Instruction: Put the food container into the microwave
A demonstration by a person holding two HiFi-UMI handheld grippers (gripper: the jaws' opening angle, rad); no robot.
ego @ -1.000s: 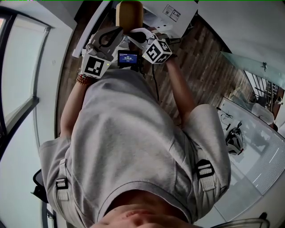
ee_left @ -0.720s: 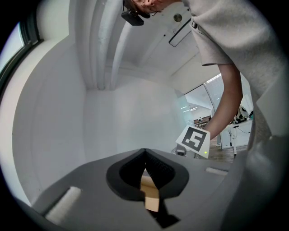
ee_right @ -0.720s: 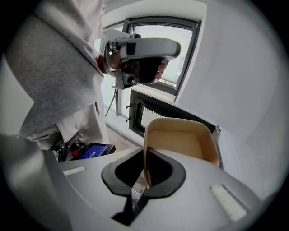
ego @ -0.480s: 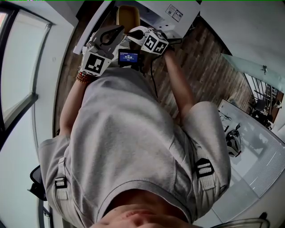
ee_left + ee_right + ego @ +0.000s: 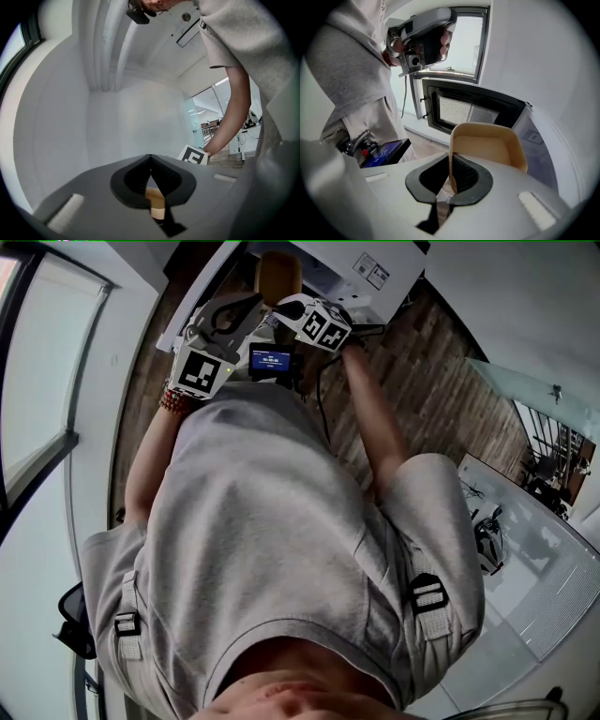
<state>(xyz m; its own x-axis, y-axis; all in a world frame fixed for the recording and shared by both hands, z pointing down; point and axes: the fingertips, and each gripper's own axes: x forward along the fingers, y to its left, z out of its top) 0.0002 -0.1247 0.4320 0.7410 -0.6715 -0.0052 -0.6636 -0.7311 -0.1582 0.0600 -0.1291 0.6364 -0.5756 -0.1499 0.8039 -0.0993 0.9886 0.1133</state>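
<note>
With right claw (image 5: 451, 180) pinched shut on a wall of the food container (image 5: 487, 145) near the microwave (image 5: 487, 101), and left claw (image 5: 150, 164) closed and empty, probably calls for keeping it level and entering squarely.

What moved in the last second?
The right claw carried the container a little forward, closer to the microwave. Nothing was grabbed or dropped: the right claw still pinches the container's wall, and the left claw stays shut beside it.
</note>
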